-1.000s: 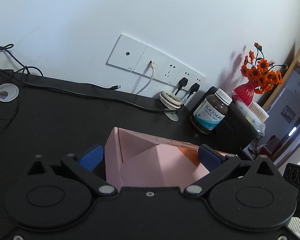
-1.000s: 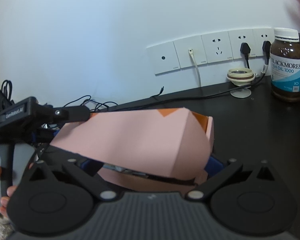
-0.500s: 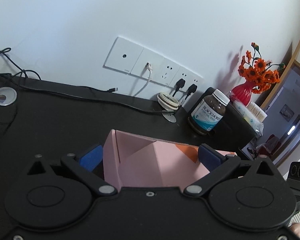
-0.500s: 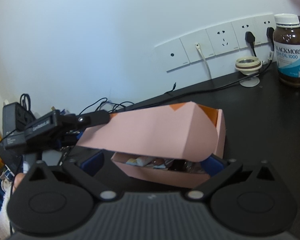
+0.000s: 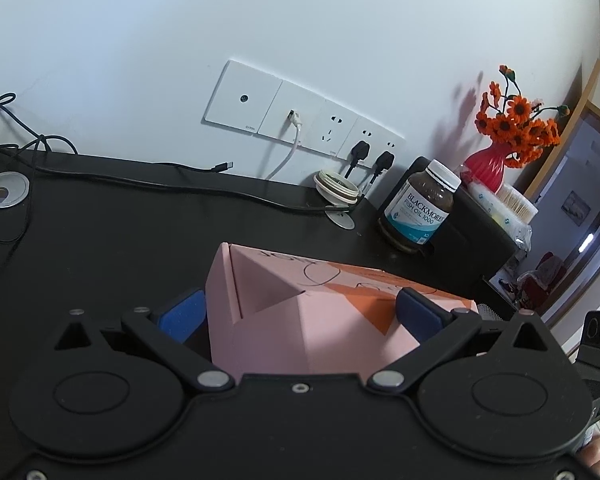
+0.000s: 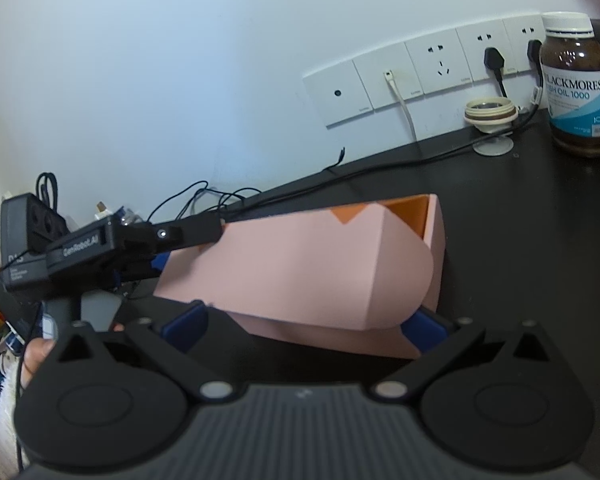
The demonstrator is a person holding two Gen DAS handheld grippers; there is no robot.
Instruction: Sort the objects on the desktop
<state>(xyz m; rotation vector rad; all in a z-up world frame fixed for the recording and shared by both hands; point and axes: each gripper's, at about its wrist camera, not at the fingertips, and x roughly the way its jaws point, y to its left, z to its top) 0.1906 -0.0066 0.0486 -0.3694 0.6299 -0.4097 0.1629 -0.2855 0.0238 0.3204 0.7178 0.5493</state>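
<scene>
A pink cardboard box [image 5: 300, 320] with an orange inside lies on the black desk [image 5: 100, 232]. My left gripper [image 5: 299, 312] is open, with its blue pads on either side of the box's end. In the right wrist view the box's lid [image 6: 320, 264] hangs low over the front wall and hides the contents. There the left gripper [image 6: 190, 246] reaches in from the left, one finger lying along the lid's far edge. My right gripper [image 6: 304, 324] stands open in front of the box, and the lid's rounded front flap sits between its pads.
A brown fish-oil bottle [image 5: 418, 212] stands at the back right beside a black case [image 5: 480, 240] carrying a red vase of orange flowers [image 5: 486, 168]. A cream ring-shaped holder [image 5: 336, 190] and black cables lie below the wall sockets. A hand [image 6: 36, 356] holds the left gripper.
The lid has come down over the box, hiding the contents that showed half a second ago. The right gripper has moved closer to the box. The left gripper has barely shifted.
</scene>
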